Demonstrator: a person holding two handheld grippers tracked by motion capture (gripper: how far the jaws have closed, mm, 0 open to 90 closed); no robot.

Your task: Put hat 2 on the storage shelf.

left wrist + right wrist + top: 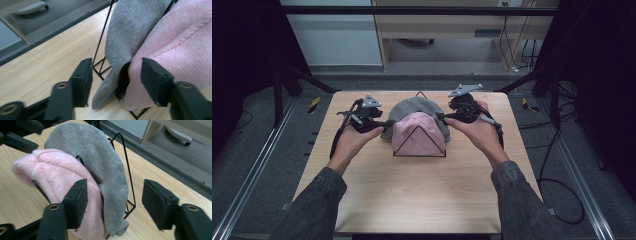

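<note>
Two grippers are flanking a black wire rack [419, 150] that is carrying two knit hats, and both are standing wide open with nothing between their jaws. In the left gripper view, the left gripper [115, 75] is pointing at the lower edges of the hats — the hanging edge of the grey hat [125, 35] is sitting in the gap between the jaws, with the pink hat [180, 47] just beside it toward the right-hand jaw; neither jaw is touching fabric as far as the view shows. In the right gripper view, the right gripper [115, 200] is facing the opposite side of the rack, its jaws spread around the lower edge of the grey hat [105, 165], while the pink hat [57, 175] is lying in front of its left-hand jaw. From the high view, the left gripper [388, 122] is hovering at the left edge of the hats and the right gripper [440, 116] at the right edge, each held in a hand coming in from below in a grey sleeve. The pink hat [417, 134] is draping over the front of the rack, the grey hat [414, 106] directly behind and touching it. The rack is standing on the far middle of a light wooden table [412, 200], with dark floor around it.
</note>
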